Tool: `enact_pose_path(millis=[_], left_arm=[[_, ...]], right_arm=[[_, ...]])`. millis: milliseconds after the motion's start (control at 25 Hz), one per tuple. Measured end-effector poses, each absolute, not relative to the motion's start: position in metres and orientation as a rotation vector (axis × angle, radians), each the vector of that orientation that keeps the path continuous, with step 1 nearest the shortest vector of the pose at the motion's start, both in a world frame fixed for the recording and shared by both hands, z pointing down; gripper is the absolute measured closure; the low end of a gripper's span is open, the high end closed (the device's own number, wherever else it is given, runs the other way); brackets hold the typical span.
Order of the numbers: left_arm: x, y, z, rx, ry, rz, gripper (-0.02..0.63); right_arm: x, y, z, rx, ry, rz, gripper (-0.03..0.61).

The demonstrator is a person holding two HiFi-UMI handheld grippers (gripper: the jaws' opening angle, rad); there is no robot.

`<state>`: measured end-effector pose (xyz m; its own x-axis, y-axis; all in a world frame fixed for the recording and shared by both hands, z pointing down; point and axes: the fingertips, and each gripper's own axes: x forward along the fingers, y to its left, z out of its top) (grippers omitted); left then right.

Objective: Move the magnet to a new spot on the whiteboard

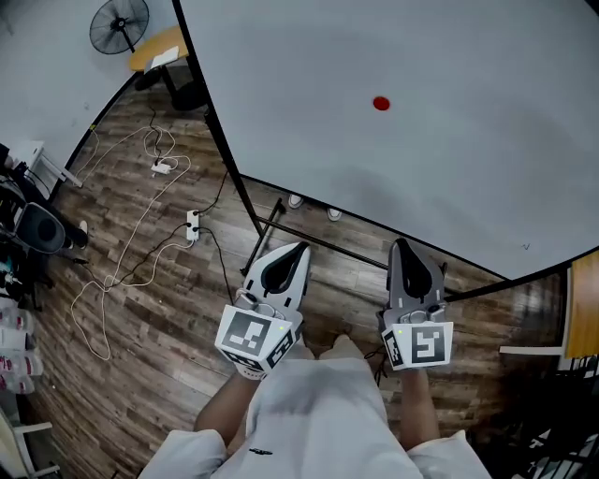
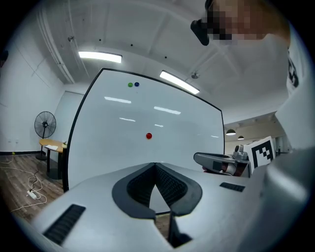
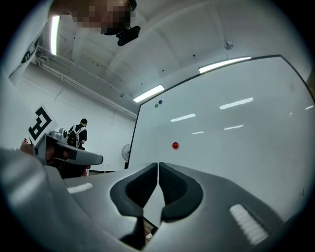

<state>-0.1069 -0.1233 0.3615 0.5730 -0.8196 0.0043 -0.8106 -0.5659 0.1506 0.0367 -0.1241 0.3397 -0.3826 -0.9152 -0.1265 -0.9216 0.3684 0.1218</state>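
A small round red magnet (image 1: 381, 104) sticks to the big whiteboard (image 1: 449, 150), also seen as the red magnet (image 2: 149, 136) in the left gripper view and the red magnet (image 3: 175, 145) in the right gripper view. My left gripper (image 1: 297, 251) is shut with nothing in it, a good way short of the board. My right gripper (image 1: 401, 246) is beside it, also shut and empty. Both point level at the board, below the magnet. In their own views the left gripper (image 2: 155, 165) and right gripper (image 3: 158, 164) show closed jaws.
A green and a blue magnet (image 2: 133, 84) sit near the board's top. The board's black stand (image 1: 281, 224) and castors rest on the wooden floor. White cables and a power strip (image 1: 192, 224) lie at left. A standing fan (image 1: 119, 25) and a small desk (image 1: 157, 49) are far left.
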Motion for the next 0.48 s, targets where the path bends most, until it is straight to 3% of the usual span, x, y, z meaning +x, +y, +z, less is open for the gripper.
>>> enact_pose_path(millis=[480], left_arm=[[-0.074,-0.168,0.368,2.663,-1.433,-0.07,0.607]], right_arm=[[0.068,-0.174,0.353,-1.681,2.597,0.278,0.566]])
